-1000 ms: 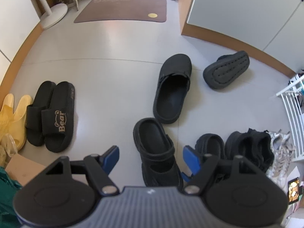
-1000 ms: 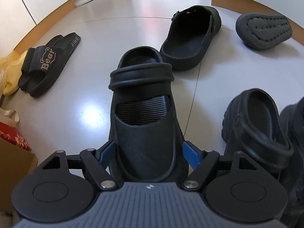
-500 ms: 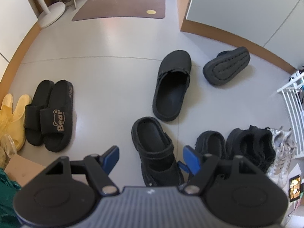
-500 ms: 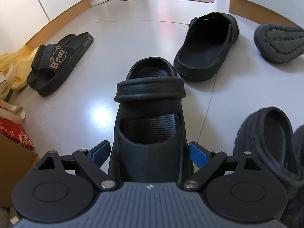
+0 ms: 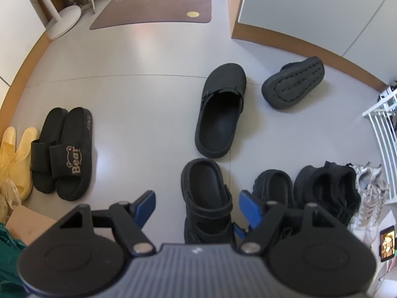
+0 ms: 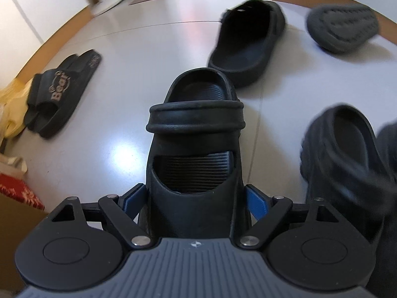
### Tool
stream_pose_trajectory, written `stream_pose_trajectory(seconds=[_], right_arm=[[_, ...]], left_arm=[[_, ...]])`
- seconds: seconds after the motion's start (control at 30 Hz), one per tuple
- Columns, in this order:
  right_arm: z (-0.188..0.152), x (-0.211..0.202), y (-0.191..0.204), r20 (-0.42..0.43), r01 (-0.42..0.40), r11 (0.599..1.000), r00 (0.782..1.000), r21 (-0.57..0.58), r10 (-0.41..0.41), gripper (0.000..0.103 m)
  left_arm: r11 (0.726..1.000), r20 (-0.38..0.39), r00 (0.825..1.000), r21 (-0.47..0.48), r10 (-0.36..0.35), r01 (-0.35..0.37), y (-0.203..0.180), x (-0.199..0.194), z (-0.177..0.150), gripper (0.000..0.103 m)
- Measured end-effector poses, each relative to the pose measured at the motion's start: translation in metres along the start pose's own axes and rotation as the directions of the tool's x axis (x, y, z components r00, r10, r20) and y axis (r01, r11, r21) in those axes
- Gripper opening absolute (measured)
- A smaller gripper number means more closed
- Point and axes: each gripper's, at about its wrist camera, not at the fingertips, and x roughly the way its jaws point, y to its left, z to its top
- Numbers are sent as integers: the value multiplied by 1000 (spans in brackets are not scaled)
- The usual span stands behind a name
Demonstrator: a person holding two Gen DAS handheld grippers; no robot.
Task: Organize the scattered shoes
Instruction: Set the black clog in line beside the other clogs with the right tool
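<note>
the black strapped clog (image 6: pixel 196 164) lies on the grey floor (image 6: pixel 139 57), toe end between the blue pads of the right gripper (image 6: pixel 196 200), whose jaws are closing but not visibly pressing yet. it looks like light moulded foam, springy and a little slick (my guess), so the toe sides or the strap are the places to grip. the left gripper (image 5: pixel 197 207) hangs wide and empty above it. left to right: yellow slippers (image 5: pixel 15 154), bear slides (image 5: pixel 67 154), an open mule (image 5: pixel 220 111), an upturned sole (image 5: pixel 294 83), then the row of dark shoes (image 5: pixel 327 191). its likely mate (image 6: pixel 347 149) sits just right; nothing blocks it.
</note>
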Motion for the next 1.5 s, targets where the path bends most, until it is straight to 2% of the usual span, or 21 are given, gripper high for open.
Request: stream_pose_trajectory(seconds=[0.33,0.5,0.67,0.9,1.0,1.13,1.33,1.5], right_arm=[[-14,-9,-12,12,70,992,997,106,-72,87],[-11,-7,-14,26,83,991,996,108,-86,87],[-6,-6,-15,10,124,978,992,170,-128,87],[-8,-15,-4,44,178,973,981,148,-186,85],[-8,-18,-5,63,170,974,981,147,-181,85],[-9,-10,-10,16,137,980,990,146,-141,85],[-9,-10,-12,5,124,985,992,118,-126,83],[-6,-12,-17,-36,105,986,994,128,-102,83]], left_arm=[[1000,3,1000,-7,-3,3,1,0,0,76],[1000,3,1000,10,-11,11,-4,0,0,76],[1000,-2,1000,13,-6,6,-6,3,1,76],[1000,-3,1000,25,-5,5,-10,2,0,76],[1000,4,1000,19,0,0,-10,1,0,76],[1000,6,1000,19,-1,1,-12,0,-1,76],[1000,14,1000,15,-4,3,-12,-2,0,76],[999,24,999,23,-41,40,-22,-7,2,76]])
